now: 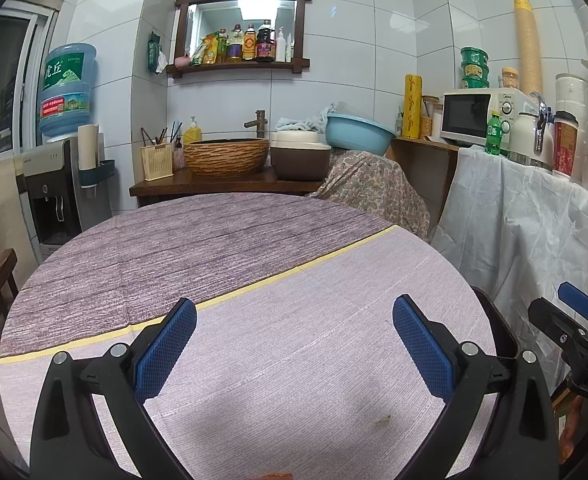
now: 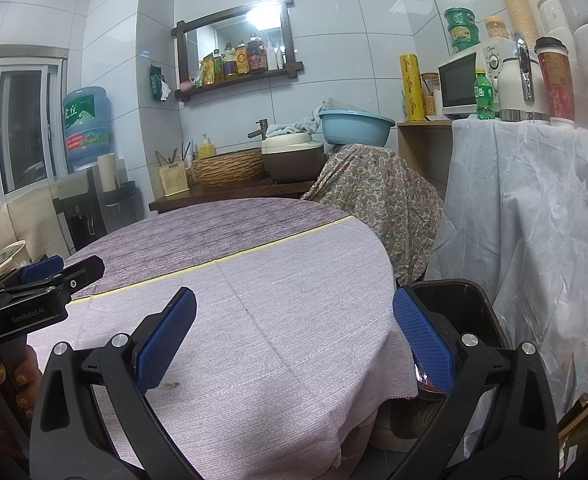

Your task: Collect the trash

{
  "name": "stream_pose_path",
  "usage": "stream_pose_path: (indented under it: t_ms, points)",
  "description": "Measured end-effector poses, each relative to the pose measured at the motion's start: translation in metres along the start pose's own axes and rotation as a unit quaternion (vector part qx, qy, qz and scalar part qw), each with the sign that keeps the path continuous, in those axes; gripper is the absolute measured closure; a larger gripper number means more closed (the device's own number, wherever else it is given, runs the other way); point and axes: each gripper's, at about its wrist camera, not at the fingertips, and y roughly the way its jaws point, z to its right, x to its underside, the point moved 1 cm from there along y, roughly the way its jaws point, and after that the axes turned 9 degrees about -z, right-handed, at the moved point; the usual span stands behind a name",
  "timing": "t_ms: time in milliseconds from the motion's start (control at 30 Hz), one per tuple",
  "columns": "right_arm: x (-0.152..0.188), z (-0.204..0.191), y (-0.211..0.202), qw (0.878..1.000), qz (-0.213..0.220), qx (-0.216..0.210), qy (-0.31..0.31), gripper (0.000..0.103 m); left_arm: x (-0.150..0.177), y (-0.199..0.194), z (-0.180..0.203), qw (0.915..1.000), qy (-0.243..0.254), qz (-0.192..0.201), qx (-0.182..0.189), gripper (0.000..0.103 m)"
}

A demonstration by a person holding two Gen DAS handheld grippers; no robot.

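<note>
My left gripper [image 1: 294, 312] hangs open over the round table [image 1: 222, 240], which wears a purple and lilac cloth, and nothing sits between its blue pads. A small brown speck [image 1: 382, 420] lies on the cloth just below it, and an orange sliver [image 1: 274, 476] peeks in at the bottom edge. My right gripper [image 2: 294, 304] is open and empty above the table's right rim [image 2: 389, 264]. A dark bin [image 2: 457, 300] stands beside that rim, under the right finger, with something shiny and reddish [image 2: 425, 380] inside. A small brown scrap [image 2: 170, 384] lies near the left pad.
The other gripper [image 2: 42, 276] shows at the left, held by a hand [image 2: 10, 384]. A floral-covered chair [image 2: 373, 184] and a white-draped counter [image 2: 525, 200] with a microwave [image 2: 465, 80] and a green bottle [image 2: 483, 96] stand right. A sink counter [image 1: 226, 184] and a water dispenser [image 1: 54, 184] lie behind.
</note>
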Motion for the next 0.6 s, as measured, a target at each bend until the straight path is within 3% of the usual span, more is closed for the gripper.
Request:
stream_pose_path:
  t_ms: [600]
  points:
    - [-0.0006, 0.0002, 0.0002, 1.000, 0.000, 0.000, 0.000, 0.006, 0.0003, 0.0012, 0.0014, 1.0000, -0.001, -0.001, 0.002, 0.005]
